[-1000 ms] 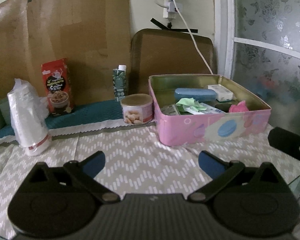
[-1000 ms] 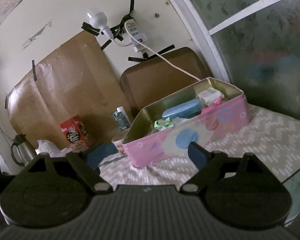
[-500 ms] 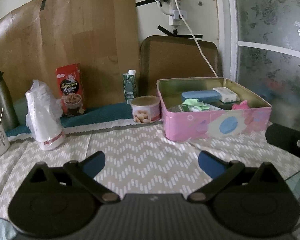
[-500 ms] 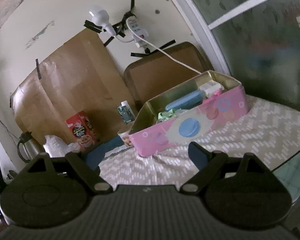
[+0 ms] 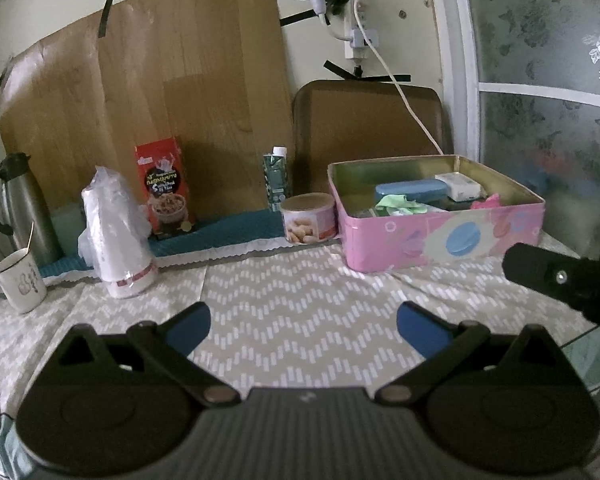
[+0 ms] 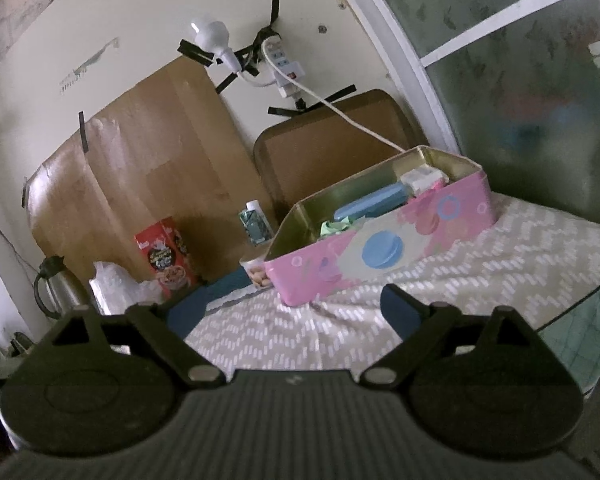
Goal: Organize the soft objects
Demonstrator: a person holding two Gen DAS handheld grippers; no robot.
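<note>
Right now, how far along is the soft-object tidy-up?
Done, as far as it shows: a green crumpled cloth and a pink soft item lie inside the pink rectangular tin, beside a blue oblong case. In hand: nothing; the left tool and right tool are both open and empty, short of the tin. Left: I see no loose soft item on the chevron tablecloth; the job looks near finished.

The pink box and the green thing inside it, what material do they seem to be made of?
The pink box looks like thin metal: its bare inner walls have a dull gold sheen and the outside carries a glossy printed pattern. The green thing seems to be soft cloth or tissue, crumpled into loose folds with a matte look; which of the two is unclear.
</note>
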